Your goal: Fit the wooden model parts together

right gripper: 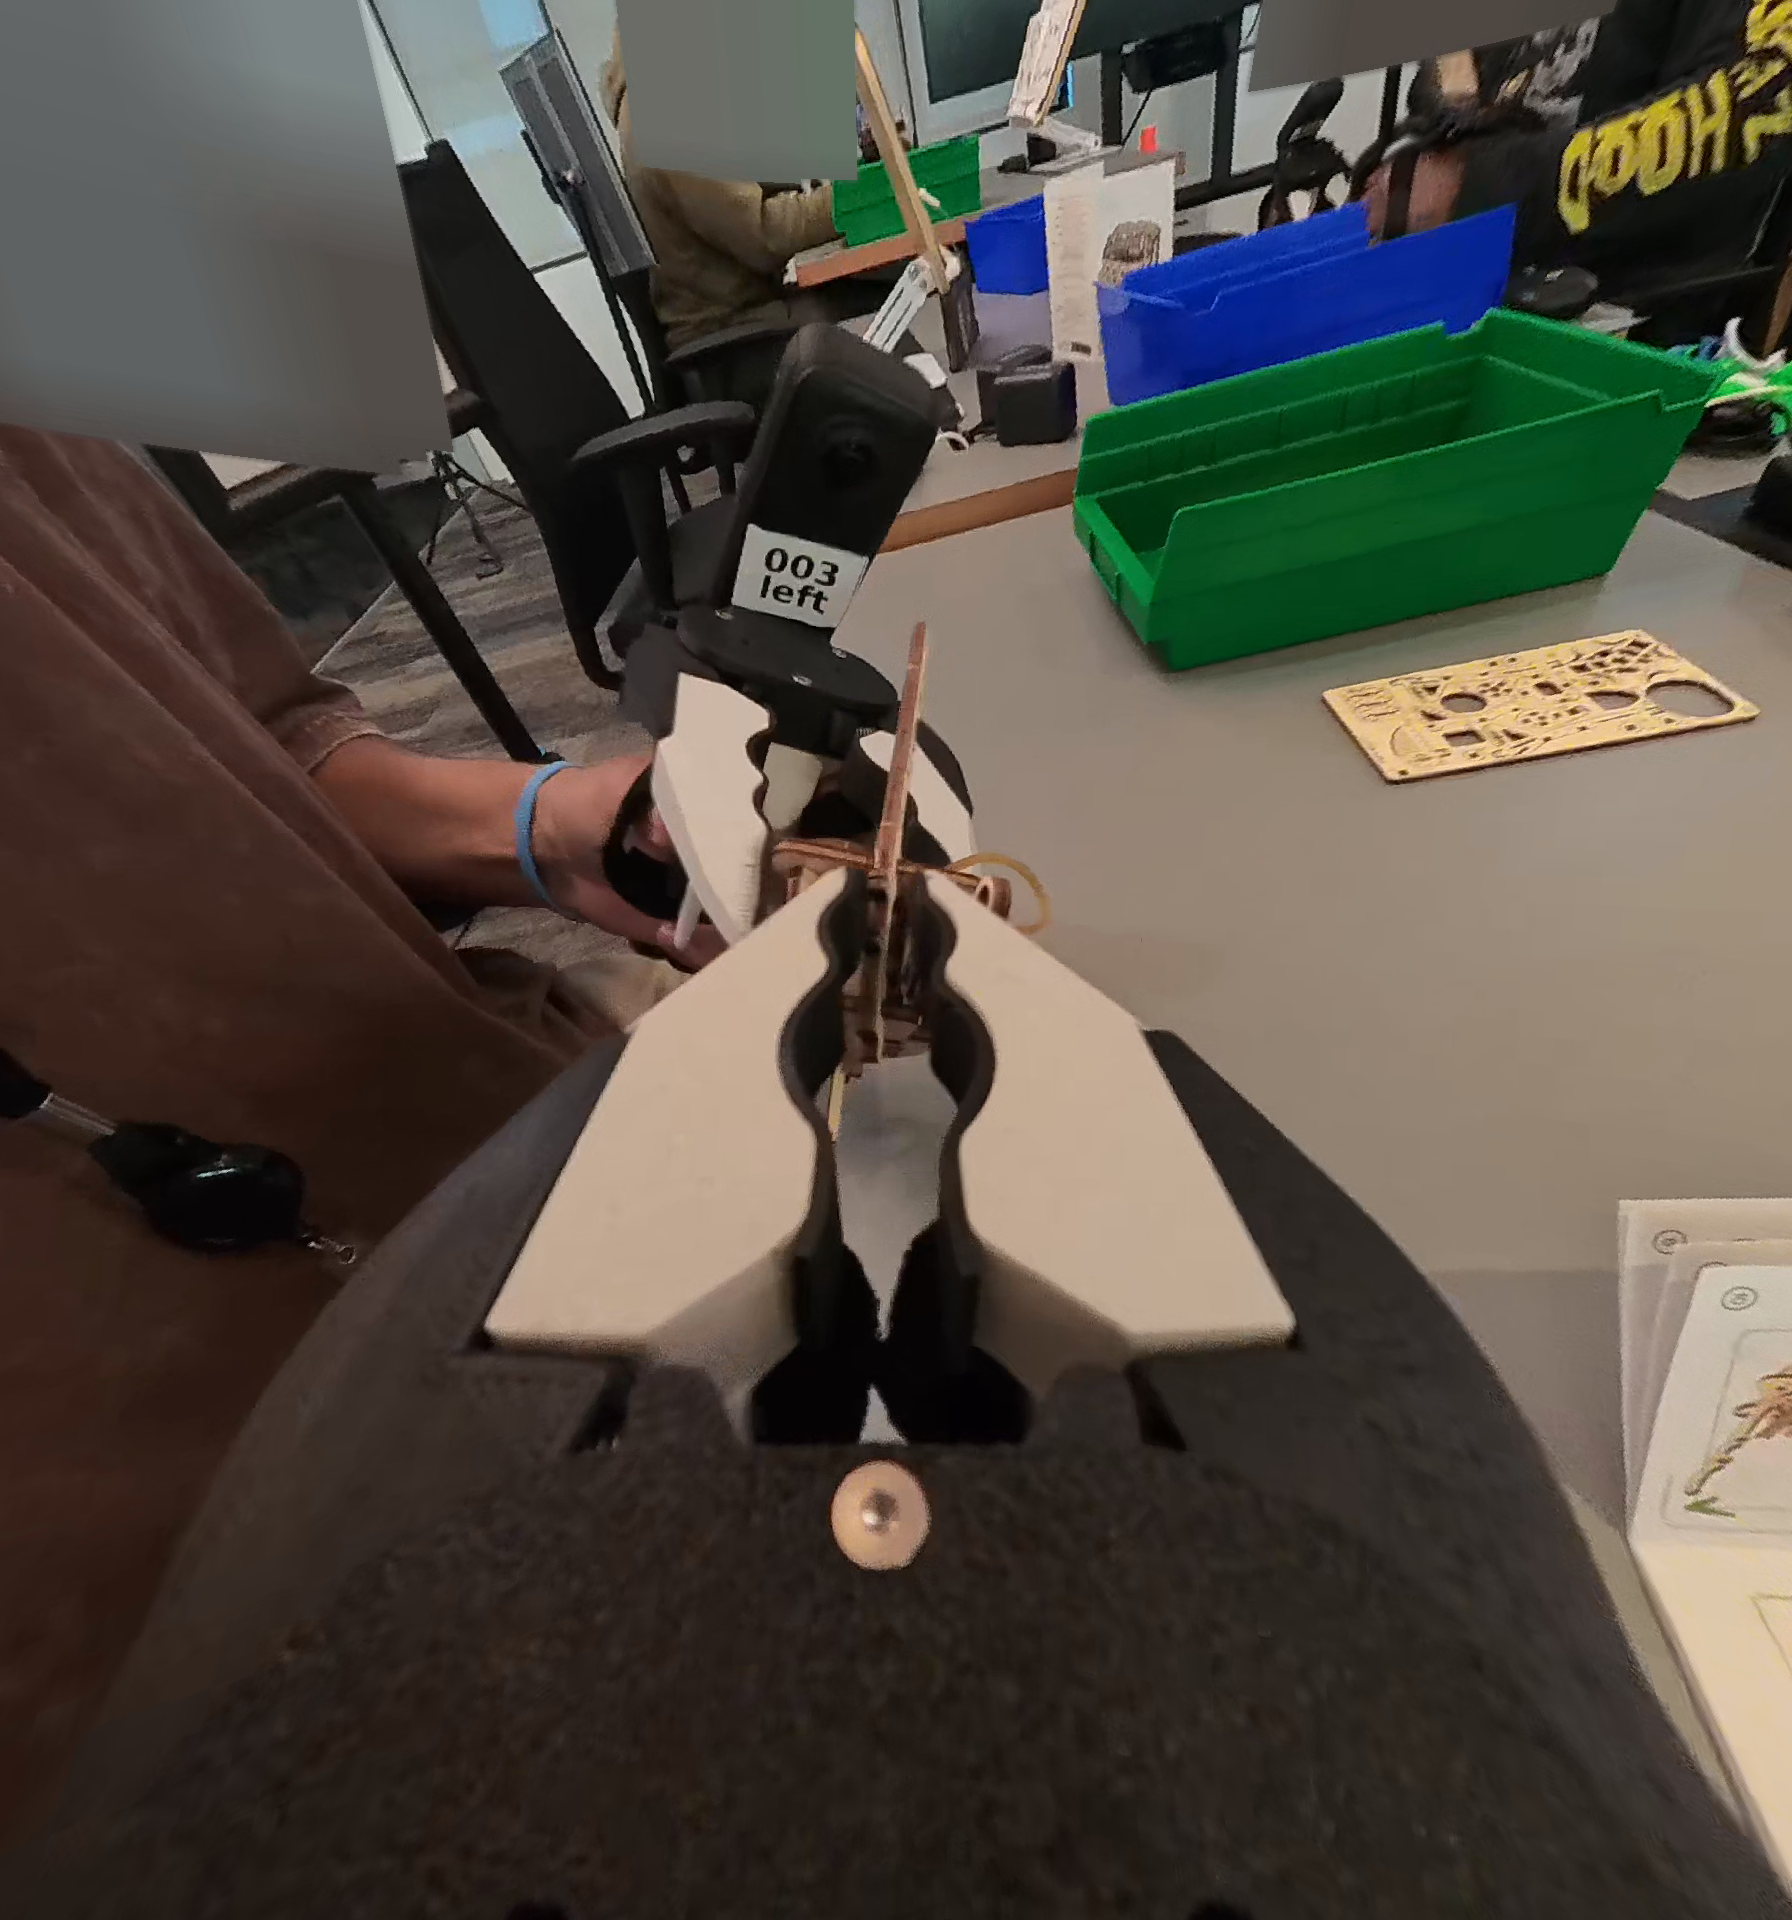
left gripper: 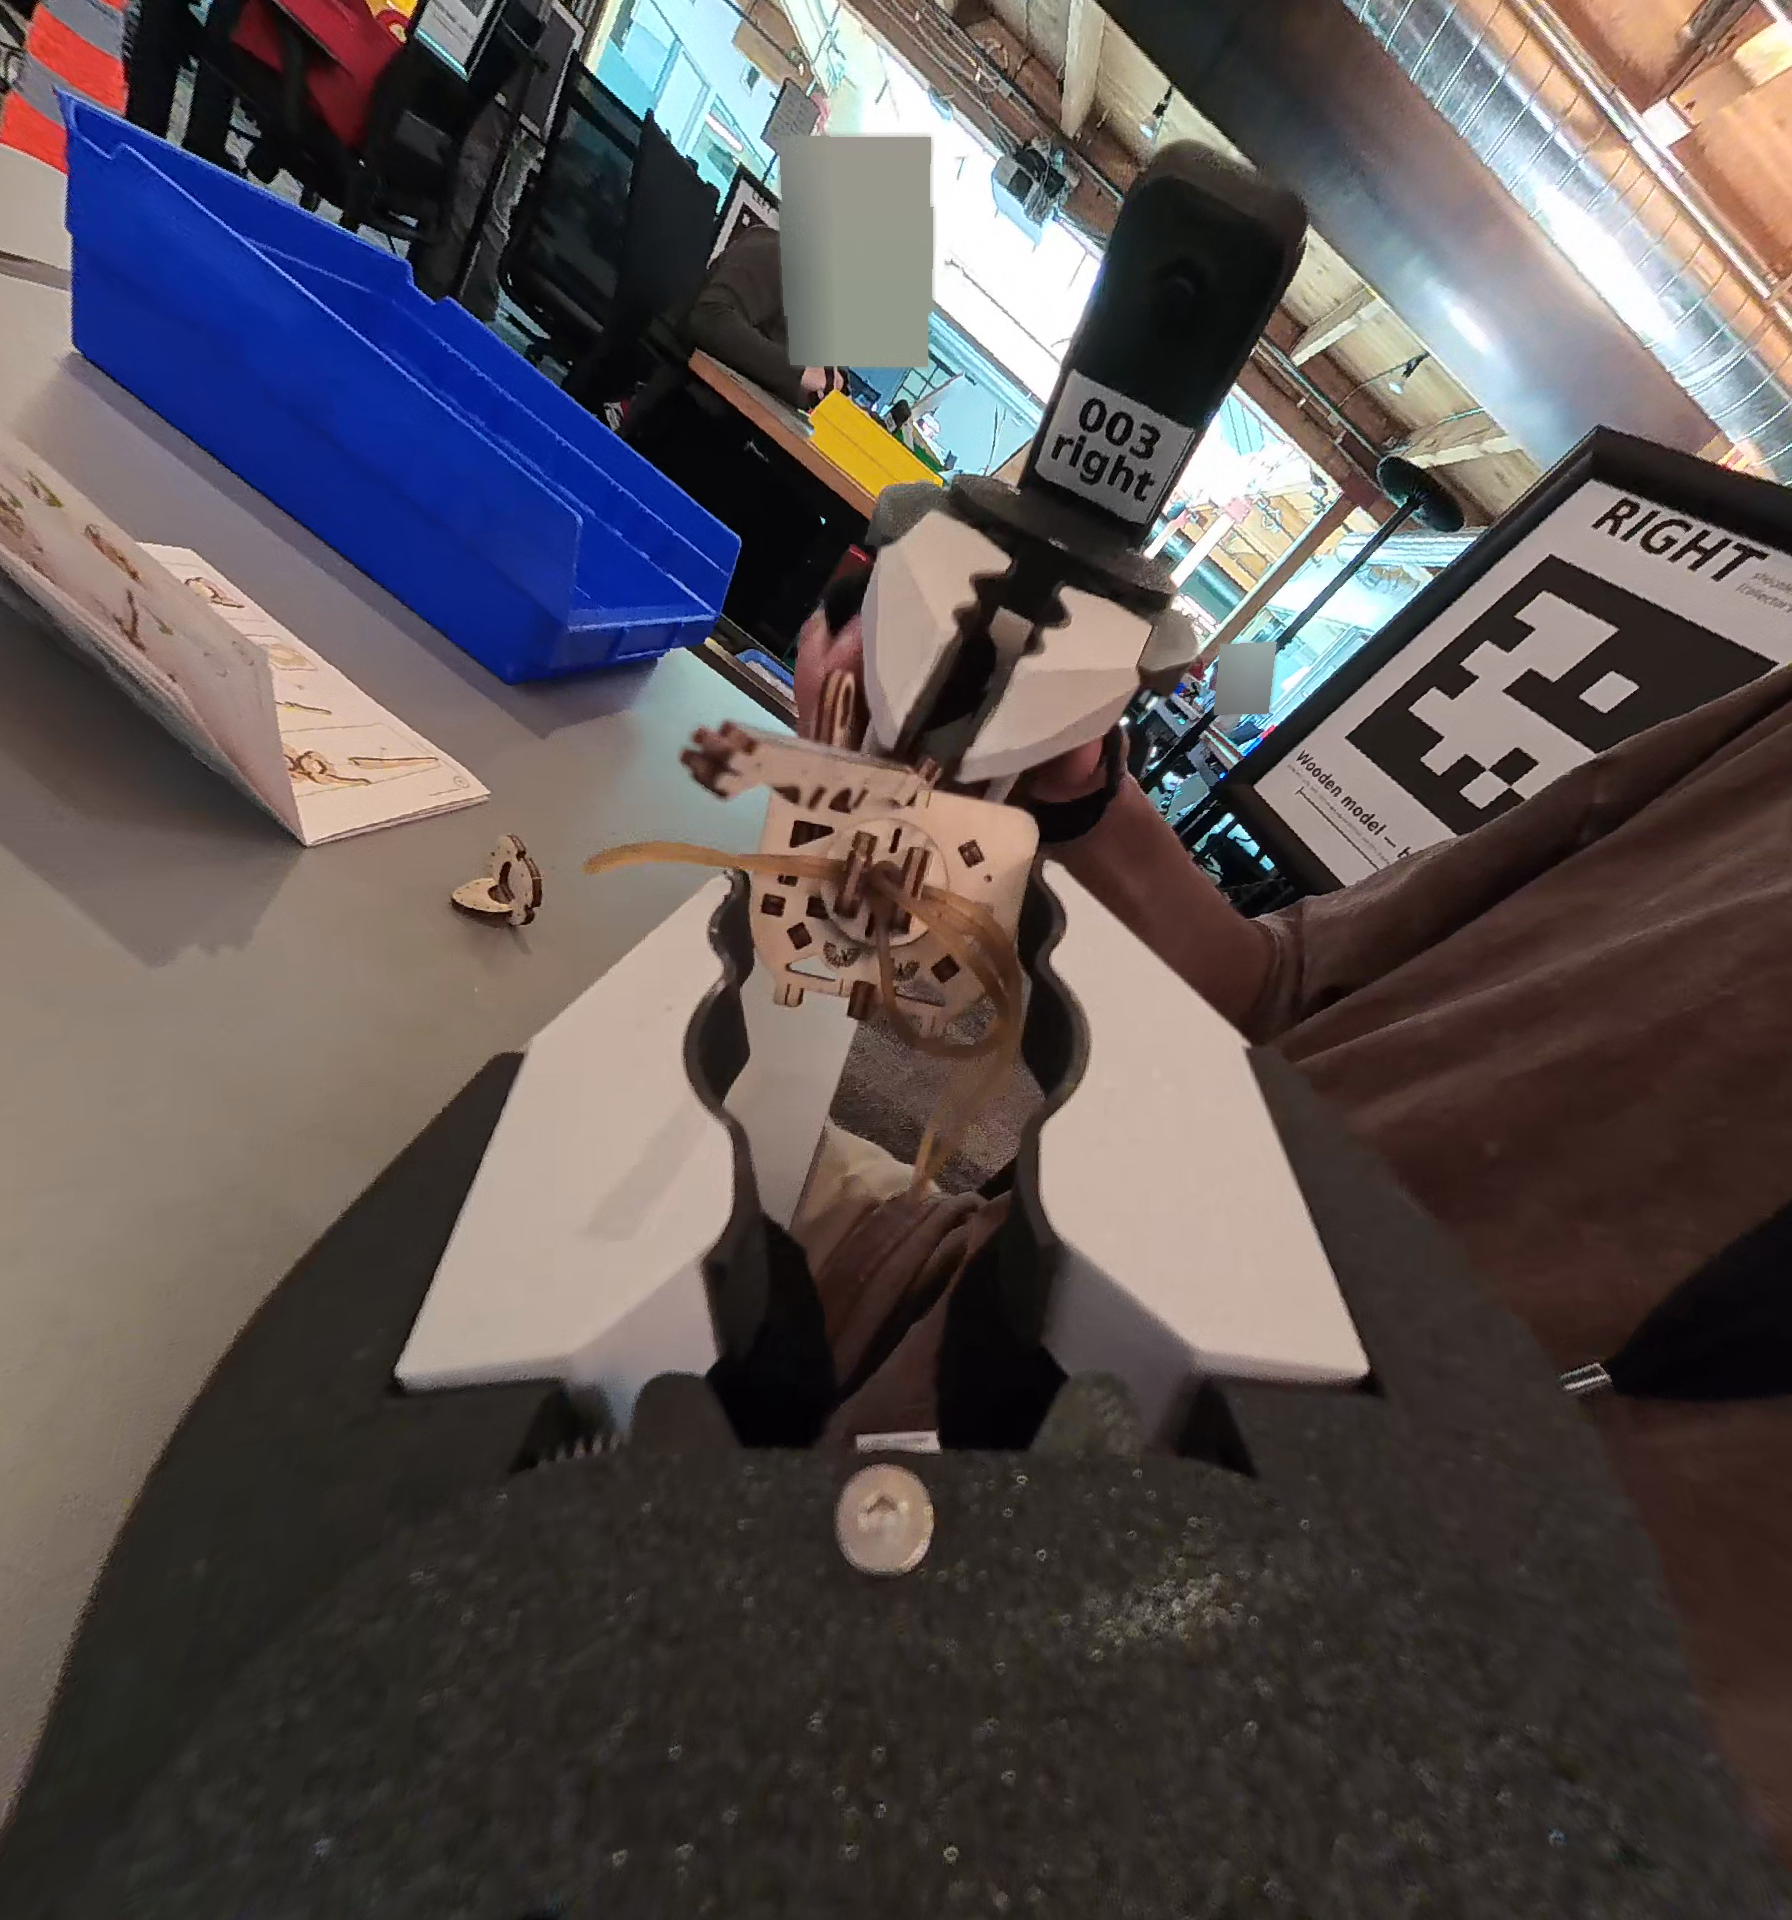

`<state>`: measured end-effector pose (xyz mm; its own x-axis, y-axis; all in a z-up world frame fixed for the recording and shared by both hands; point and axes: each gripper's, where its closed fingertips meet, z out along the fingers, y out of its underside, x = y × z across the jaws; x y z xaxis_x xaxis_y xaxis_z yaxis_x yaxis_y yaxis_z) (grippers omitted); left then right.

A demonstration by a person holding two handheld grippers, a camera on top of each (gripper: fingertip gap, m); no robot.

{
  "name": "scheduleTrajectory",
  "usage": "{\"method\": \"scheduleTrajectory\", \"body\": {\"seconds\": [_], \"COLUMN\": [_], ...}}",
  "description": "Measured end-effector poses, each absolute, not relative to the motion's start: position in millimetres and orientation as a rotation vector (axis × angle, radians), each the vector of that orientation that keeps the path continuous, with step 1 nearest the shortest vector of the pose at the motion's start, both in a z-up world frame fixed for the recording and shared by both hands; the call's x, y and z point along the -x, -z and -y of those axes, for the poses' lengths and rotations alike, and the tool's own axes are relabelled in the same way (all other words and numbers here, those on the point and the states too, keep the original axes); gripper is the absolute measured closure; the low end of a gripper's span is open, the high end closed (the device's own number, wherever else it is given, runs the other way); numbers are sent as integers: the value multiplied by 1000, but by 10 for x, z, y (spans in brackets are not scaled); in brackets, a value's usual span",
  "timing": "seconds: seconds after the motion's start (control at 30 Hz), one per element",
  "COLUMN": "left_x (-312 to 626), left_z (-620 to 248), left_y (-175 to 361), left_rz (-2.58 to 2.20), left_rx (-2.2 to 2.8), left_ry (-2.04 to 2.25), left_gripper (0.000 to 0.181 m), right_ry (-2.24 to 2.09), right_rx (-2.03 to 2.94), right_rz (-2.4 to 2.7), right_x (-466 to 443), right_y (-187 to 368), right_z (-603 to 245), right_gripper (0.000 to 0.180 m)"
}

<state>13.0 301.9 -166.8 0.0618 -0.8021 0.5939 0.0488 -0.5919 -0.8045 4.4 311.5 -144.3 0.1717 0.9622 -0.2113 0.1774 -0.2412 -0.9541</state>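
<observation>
My left gripper (left gripper: 887, 894) is shut on a wooden model assembly (left gripper: 871, 935), a pale square plate with cut-outs and a round hub. A tan rubber band (left gripper: 965, 956) loops from the hub. My right gripper (right gripper: 887, 883) is shut on a thin flat wooden piece (right gripper: 900, 758), seen edge-on, and presses it against the assembly (right gripper: 871, 997). In the left wrist view the right gripper (left gripper: 923, 764) comes from above and holds that tabbed piece (left gripper: 767, 764) at the plate's top edge. The left gripper (right gripper: 830, 831) shows behind the model in the right wrist view. Both hold the model above the grey table (right gripper: 1287, 987).
A blue bin (left gripper: 352, 416), a folded instruction booklet (left gripper: 144, 644) and a small loose wooden part (left gripper: 502, 883) lie to the left. A green bin (right gripper: 1370, 499), a punched wooden sheet (right gripper: 1536, 717) and instruction pages (right gripper: 1754, 1403) lie to the right. A framed sign (left gripper: 1546, 665) stands behind. The grippers are tip to tip, or close to it.
</observation>
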Motion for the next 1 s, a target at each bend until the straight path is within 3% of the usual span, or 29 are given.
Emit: {"method": "scheduleTrajectory", "body": {"seconds": [0.3, 0.5, 0.6, 1.0], "left_x": [-10, 3, -4, 1], "left_z": [-3094, -3099, -3086, -3090], "left_y": [1619, 1601, 1601, 1549], "left_rz": [-730, -726, -731, -690], "left_rx": [1655, 1650, 1649, 1618], "left_ry": [1591, 1591, 1590, 1619], "left_gripper": [131, 131, 131, 131], "right_ry": [-1066, -1065, -1073, -1256], "right_rx": [1566, 1598, 1579, 1612], "right_rz": [1139, 1184, 1177, 1109], "right_x": [-246, -117, -100, -82], "right_y": [1374, 1572, 1562, 1552], "right_z": [-3131, -3087, -3079, -3042], "right_gripper": [166, 167, 176, 177]}}
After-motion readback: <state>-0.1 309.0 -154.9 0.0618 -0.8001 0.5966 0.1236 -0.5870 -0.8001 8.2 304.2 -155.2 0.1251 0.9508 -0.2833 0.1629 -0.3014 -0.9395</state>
